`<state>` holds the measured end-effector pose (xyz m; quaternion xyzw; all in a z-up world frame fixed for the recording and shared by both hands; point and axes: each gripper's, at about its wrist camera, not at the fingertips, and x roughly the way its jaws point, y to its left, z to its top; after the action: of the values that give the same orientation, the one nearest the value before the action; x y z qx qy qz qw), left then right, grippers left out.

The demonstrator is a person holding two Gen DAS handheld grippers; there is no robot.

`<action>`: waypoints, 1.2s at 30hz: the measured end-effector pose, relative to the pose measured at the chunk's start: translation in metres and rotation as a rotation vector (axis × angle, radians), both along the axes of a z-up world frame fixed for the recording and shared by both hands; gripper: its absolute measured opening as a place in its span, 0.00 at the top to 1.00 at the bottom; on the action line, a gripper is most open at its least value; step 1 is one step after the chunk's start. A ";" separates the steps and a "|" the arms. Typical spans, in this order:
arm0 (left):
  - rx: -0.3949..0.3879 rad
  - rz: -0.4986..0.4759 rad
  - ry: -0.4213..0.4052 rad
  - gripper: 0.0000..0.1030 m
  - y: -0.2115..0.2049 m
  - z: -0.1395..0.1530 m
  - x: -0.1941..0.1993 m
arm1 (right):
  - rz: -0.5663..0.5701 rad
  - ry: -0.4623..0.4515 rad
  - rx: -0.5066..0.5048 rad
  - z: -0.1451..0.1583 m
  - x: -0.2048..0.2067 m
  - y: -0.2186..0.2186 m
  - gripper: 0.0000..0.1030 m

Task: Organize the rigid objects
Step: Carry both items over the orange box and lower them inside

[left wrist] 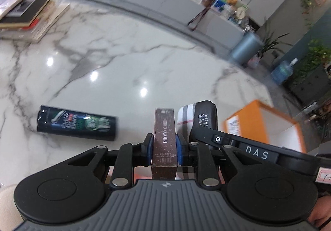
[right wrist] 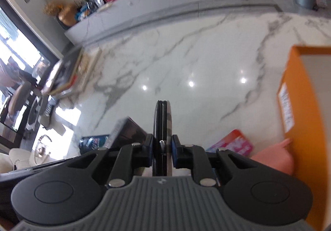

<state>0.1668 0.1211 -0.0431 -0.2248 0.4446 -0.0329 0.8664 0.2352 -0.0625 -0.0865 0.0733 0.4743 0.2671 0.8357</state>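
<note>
My left gripper is shut on a slim brown box marked PHOTO, held upright above the marble table. Just right of it is a round case with a plaid and dark cover, seen flat-on, with the right gripper's black arm across it. My right gripper is shut on that case, seen edge-on as a thin dark disc. A dark green tube lies on its side on the table to the left. An orange box stands at the right.
A stack of books lies at the table's far left. A pink-red card and a pink pouch lie beside the orange box. A dark box and a blue packet sit low left in the right wrist view. A grey bin stands beyond the table.
</note>
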 end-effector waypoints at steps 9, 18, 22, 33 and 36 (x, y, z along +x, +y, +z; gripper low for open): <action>-0.013 -0.095 -0.109 0.76 -0.072 0.048 0.003 | -0.089 -0.172 0.018 0.059 -0.023 -0.080 0.83; -0.064 -0.255 -0.086 0.76 -0.164 0.051 0.043 | -0.246 -0.223 0.027 0.077 -0.029 -0.194 0.83; -0.043 -0.302 -0.032 0.76 -0.208 0.036 0.064 | -0.316 -0.195 -0.006 0.067 -0.020 -0.238 0.83; 0.140 -0.322 0.117 0.76 -0.285 -0.023 0.115 | -0.390 -0.081 -0.056 0.014 0.019 -0.287 0.83; 0.187 -0.303 0.150 0.76 -0.290 -0.037 0.124 | -0.379 -0.060 -0.060 0.003 0.028 -0.291 0.83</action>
<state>0.2906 -0.1690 -0.0806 -0.0758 0.5380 -0.1046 0.8330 0.2628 -0.3532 -0.0834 0.1285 0.4347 0.0926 0.8865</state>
